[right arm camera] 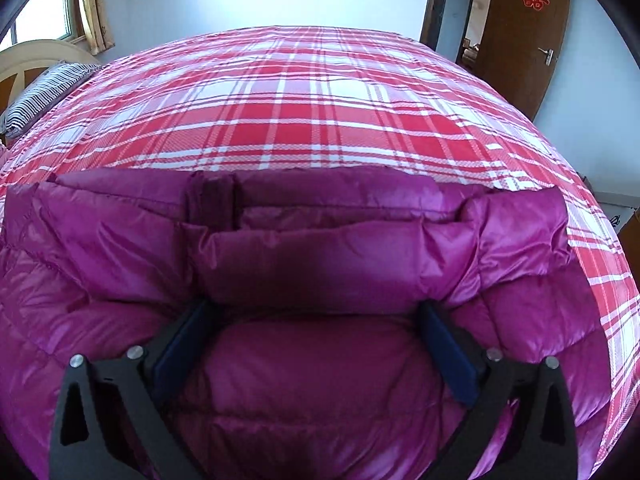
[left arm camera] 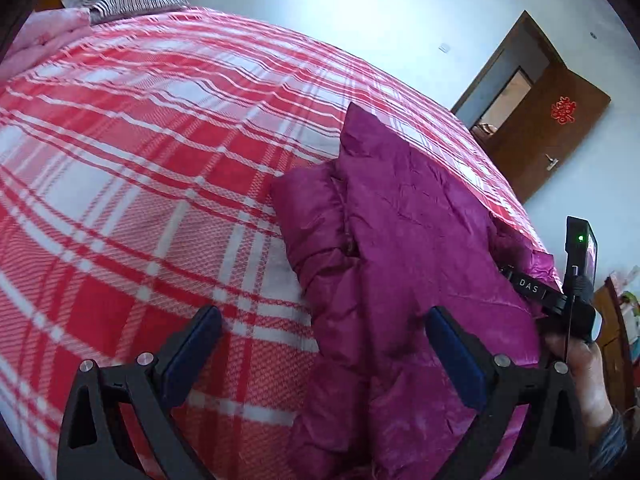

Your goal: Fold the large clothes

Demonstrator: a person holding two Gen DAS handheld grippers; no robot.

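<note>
Your right hand-held gripper (right arm camera: 316, 320) gapes open over the puffy magenta jacket (right arm camera: 320, 264); left hand-held gripper (left arm camera: 324, 328) open too, beside its sleeve, ready to fold.

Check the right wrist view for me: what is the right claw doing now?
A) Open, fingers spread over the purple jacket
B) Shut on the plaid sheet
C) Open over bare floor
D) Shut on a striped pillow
A: the right claw is open, its fingers spread wide over the folded purple puffer jacket lying on the red plaid bed sheet, clamping nothing.
</note>
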